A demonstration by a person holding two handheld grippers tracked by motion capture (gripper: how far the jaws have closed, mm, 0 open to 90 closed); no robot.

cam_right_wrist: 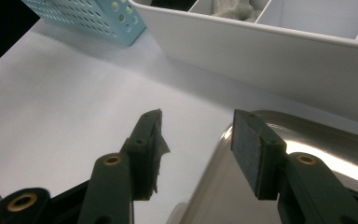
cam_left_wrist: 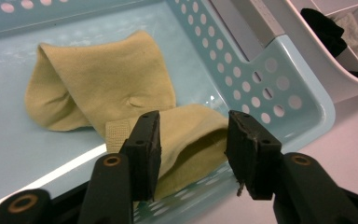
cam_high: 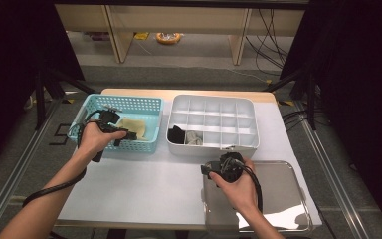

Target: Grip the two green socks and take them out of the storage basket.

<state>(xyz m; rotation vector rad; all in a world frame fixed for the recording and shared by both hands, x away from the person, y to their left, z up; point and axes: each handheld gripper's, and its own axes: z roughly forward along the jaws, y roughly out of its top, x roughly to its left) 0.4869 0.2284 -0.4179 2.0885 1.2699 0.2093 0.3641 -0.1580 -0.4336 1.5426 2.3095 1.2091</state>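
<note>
White paper covers the table [cam_high: 144,184]. At its far left stands a blue basket [cam_high: 146,103] with a yellow sock [cam_left_wrist: 107,88] lying inside. The left gripper [cam_left_wrist: 193,140] is over the near rim of the basket, its jaws apart around the sock's cuff, which touches the left jaw but is not pinched. The right gripper [cam_right_wrist: 198,140] is open and empty, over the left edge of a metal tray [cam_high: 288,184]. Behind the tray is a white divided box [cam_high: 243,104].
</note>
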